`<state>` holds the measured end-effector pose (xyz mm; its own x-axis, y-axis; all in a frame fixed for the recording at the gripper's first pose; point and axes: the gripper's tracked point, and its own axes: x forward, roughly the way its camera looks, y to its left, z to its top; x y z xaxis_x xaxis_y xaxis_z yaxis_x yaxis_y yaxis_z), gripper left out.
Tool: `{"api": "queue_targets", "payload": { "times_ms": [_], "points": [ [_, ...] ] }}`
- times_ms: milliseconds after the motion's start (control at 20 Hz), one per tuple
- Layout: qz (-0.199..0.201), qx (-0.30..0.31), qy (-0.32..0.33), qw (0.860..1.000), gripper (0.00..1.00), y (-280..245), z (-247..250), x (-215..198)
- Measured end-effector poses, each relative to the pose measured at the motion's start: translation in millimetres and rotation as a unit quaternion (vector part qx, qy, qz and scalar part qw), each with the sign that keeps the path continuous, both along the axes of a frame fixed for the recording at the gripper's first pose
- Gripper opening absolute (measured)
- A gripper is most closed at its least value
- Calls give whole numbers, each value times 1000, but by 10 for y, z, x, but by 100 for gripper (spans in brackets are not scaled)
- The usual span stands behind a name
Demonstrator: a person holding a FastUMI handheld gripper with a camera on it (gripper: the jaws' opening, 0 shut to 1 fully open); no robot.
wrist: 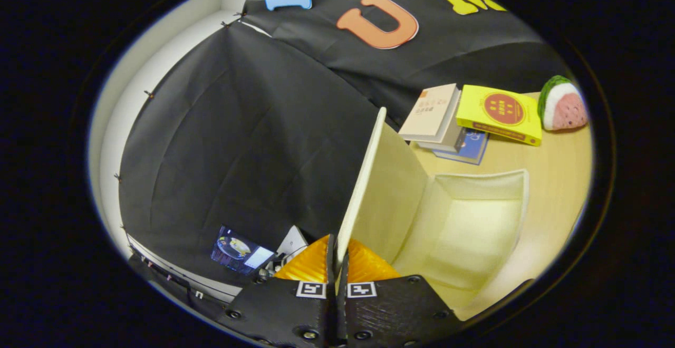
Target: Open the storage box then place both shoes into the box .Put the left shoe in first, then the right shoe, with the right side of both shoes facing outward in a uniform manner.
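Your gripper (337, 255) pinches the storage box's lid (364, 179), lifted edge-on.

Going left to right: a small lit screen (241, 249) sits low against the dark booth wall, to the left of your fingers. Your 2 fingers are pressed together on the lower edge of the cream lid, which rises steeply ahead of them. Right of the lid, the storage box (514, 200) stands open on the wooden table (553, 153), its pale interior in full view. Beyond the box lie 3 stacked books (448, 121), the yellow one (498, 113) on the right, then a watermelon-slice toy (563, 104).
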<state>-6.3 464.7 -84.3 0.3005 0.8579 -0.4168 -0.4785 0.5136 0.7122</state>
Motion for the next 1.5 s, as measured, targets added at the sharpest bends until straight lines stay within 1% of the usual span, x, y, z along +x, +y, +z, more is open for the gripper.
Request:
{"api": "queue_targets", "payload": {
  "times_ms": [100, 150, 250, 300, 400, 600, 750, 850, 1000, 1100, 1200, 1400, 1500],
  "points": [
    [3, -6, -11, 1000, 0, 249, 38, 25],
    [8, -13, -22, 1000, 4, 391, 51, 39],
    [20, -32, -56, 998, 14, 620, 41, 57],
    [24, -44, -73, 996, 17, 711, 17, 85],
    [29, -60, -97, 993, 42, 824, 11, 85],
    [7, -86, -149, 985, 92, 751, 28, 147],
    [-29, -100, -180, 978, 93, 482, 65, 262],
    [-66, -113, -214, 968, 94, 195, 153, 399],
    [-118, -126, -257, 951, 95, -320, 278, 442],
    [-146, -135, -271, 942, 95, -726, 325, 438],
    [-173, -154, -280, 932, 96, -1246, 322, 426],
    [-237, -180, -284, 912, 95, -2362, 257, 393],
    [-261, -191, -281, 904, 96, -2853, 154, 340]
  ]
}}
